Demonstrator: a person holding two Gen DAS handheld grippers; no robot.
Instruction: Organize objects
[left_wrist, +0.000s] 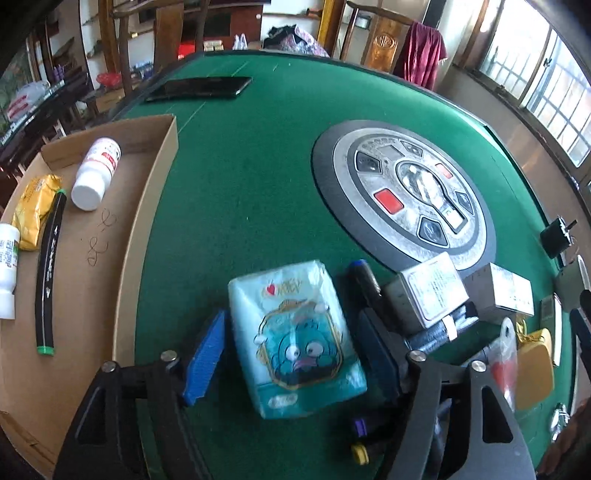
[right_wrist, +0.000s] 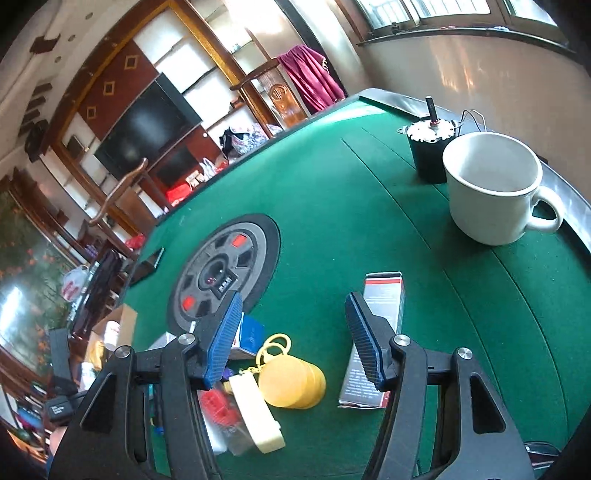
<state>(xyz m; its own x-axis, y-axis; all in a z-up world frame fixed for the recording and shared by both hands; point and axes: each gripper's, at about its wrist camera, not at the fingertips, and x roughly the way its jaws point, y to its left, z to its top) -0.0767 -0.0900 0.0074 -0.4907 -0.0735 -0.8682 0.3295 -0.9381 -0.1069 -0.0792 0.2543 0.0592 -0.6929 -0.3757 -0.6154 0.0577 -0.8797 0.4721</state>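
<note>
Box holds four items; many left on worktop. Left gripper jaws apart around tissue pack; right gripper jaws apart, empty.

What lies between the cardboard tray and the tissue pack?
In the left wrist view, only bare green felt and the left hand-held gripper's blue finger pad lie between cardboard tray and tissue pack.

Green felt table; teal cartoon-print tissue pack; white mug.

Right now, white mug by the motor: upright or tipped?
Upright. The white mug stands on its base on the green felt, mouth up, handle sideways; its visible interior looks empty.
</note>
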